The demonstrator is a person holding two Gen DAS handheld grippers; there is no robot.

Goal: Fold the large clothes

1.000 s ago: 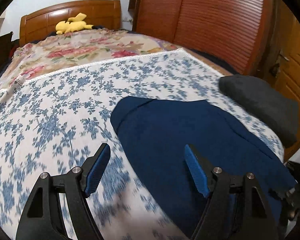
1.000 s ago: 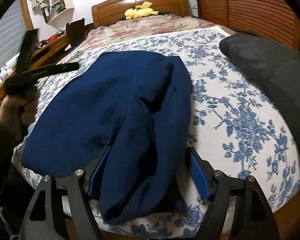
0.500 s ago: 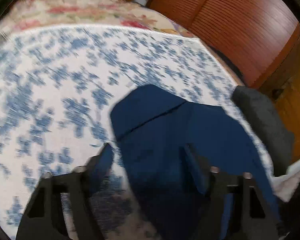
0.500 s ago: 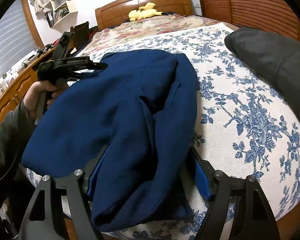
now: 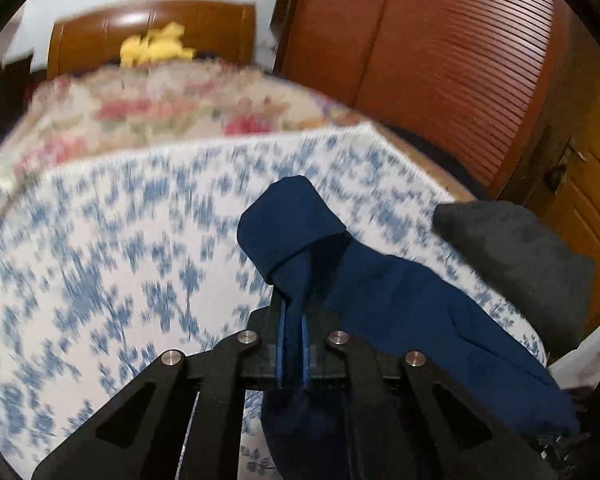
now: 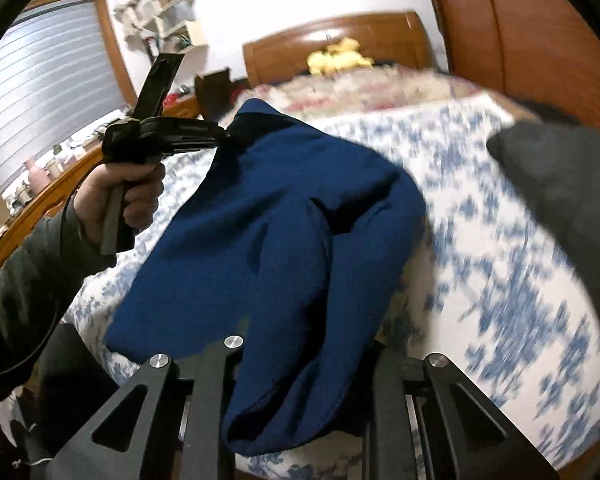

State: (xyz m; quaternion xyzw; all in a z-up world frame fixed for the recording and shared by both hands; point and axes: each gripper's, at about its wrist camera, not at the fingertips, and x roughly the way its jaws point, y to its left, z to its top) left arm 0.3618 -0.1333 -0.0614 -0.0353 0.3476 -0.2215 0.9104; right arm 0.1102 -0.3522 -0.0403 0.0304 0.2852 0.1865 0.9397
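Where it lies: while both grippers have hold of it, the navy garment point(image 6: 268, 224) spreads over the blue-flowered bedsheet point(image 5: 100, 260), filling the centre of the right wrist view and running from centre to lower right in the left wrist view.
Left gripper point(image 5: 292, 328): pinched nearly flat on a raised fold of the navy cloth at lower centre; the blue pads point(image 5: 279, 344) sit on either side of the fabric.
Same gripper from the other view point(image 6: 224, 136): at upper left, gripped by a hand point(image 6: 120, 196) in a dark sleeve, its tip at the garment's lifted far corner.
Right gripper point(image 6: 300, 360): jaws closing, with a thick bunch of the cloth between them at bottom centre; the pads are hidden under the fabric.
Dark grey cushion point(image 5: 516, 256): on the sheet at right, just beside the garment.
Yellow plush toy point(image 6: 338, 58): against the wooden headboard point(image 6: 332, 36), top centre, well apart from the garment.
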